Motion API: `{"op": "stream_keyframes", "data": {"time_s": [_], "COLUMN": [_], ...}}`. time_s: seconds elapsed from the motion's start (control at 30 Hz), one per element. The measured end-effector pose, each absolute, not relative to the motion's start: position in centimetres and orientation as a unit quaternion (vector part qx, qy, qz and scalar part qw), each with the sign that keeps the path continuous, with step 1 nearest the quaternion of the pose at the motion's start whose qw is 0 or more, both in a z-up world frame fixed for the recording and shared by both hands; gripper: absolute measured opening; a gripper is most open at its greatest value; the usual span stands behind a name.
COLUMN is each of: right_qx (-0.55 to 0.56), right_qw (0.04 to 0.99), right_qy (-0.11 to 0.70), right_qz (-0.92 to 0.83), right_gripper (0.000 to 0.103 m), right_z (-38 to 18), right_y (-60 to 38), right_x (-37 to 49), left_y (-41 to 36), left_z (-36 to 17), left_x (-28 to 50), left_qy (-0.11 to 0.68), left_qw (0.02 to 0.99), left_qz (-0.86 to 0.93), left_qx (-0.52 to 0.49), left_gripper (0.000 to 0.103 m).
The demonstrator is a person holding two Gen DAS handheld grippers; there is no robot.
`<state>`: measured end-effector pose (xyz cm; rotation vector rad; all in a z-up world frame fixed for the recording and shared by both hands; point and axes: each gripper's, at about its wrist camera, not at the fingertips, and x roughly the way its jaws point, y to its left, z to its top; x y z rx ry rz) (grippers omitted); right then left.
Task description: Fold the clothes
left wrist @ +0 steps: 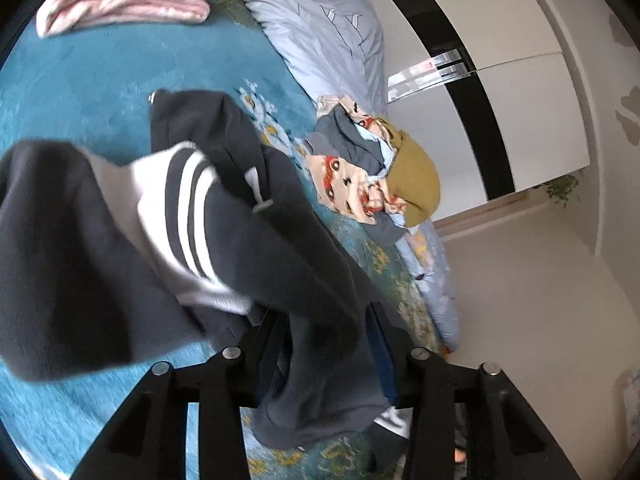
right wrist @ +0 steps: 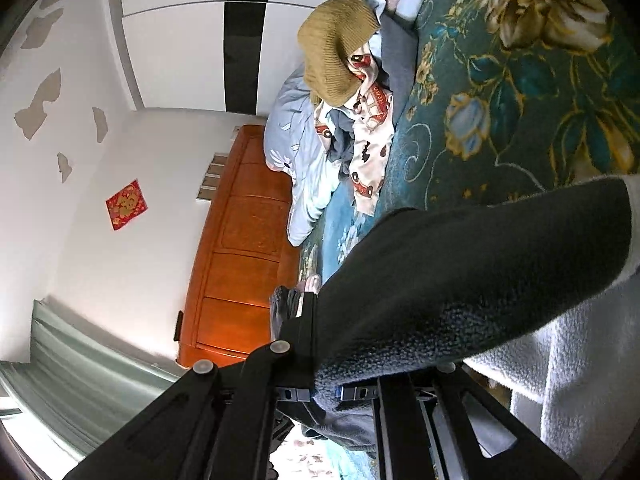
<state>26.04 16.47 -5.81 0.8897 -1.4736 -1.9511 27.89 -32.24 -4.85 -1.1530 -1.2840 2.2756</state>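
A dark grey fleece garment with white stripes (left wrist: 224, 216) hangs lifted above the blue floral bedspread (left wrist: 72, 92). My left gripper (left wrist: 320, 332) is shut on a fold of it; the cloth drapes over both jaws and hides the tips. In the right wrist view the same dark garment (right wrist: 460, 280) with its white fleece part (right wrist: 580, 360) fills the lower right. My right gripper (right wrist: 344, 340) is shut on its edge. The garment is stretched between the two grippers.
A heap of unfolded clothes with a mustard knit (left wrist: 412, 176) and a cartoon print (left wrist: 344, 184) lies by the bed edge. Folded pink clothes (left wrist: 124, 4) lie far left. A light blue quilt (left wrist: 320, 24), white wardrobe (left wrist: 500, 92) and orange headboard (right wrist: 240, 248) surround the bed.
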Motion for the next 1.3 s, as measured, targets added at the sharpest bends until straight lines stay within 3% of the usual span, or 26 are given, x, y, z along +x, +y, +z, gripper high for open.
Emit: {"op": "stream_keyframes", "data": {"time_s": [0.03, 0.07, 0.1, 0.33, 0.77, 1.13, 1.3], "right_qx": [0.330, 0.329, 0.328, 0.293, 0.145, 0.037, 0.031], "right_qw": [0.266, 0.266, 0.266, 0.298, 0.418, 0.480, 0.461], "right_qy": [-0.543, -0.541, -0.541, -0.539, -0.511, -0.430, -0.412], "right_qz": [-0.725, -0.727, -0.728, -0.731, -0.737, -0.764, -0.785], "right_gripper": [0.007, 0.006, 0.007, 0.007, 0.007, 0.006, 0.006], "right_z": [-5.6, -5.4, -5.1, -1.7, 11.2, 22.3, 24.8], "right_y": [16.5, 16.5, 16.5, 16.6, 17.1, 19.6, 21.4], "right_x": [26.0, 25.8, 25.6, 24.1, 25.1, 36.8, 38.7], "left_y": [-32.2, -32.4, -32.6, -33.9, -34.0, -32.7, -31.0], "left_z": [-4.8, -4.7, -4.6, 1.4, 21.0, 30.0, 31.4], "left_x": [27.6, 27.3, 27.0, 25.7, 31.5, 41.4, 37.8], "left_qy": [-0.443, -0.441, -0.441, -0.423, -0.330, -0.270, -0.256], "left_qw": [0.144, 0.143, 0.140, 0.177, 0.264, 0.311, 0.303], "left_qz": [0.790, 0.791, 0.791, 0.823, 0.895, 0.909, 0.913], "left_qx": [-0.398, -0.399, -0.400, -0.336, -0.143, -0.059, -0.094], "left_gripper": [0.031, 0.009, 0.006, 0.005, 0.005, 0.006, 0.006]}}
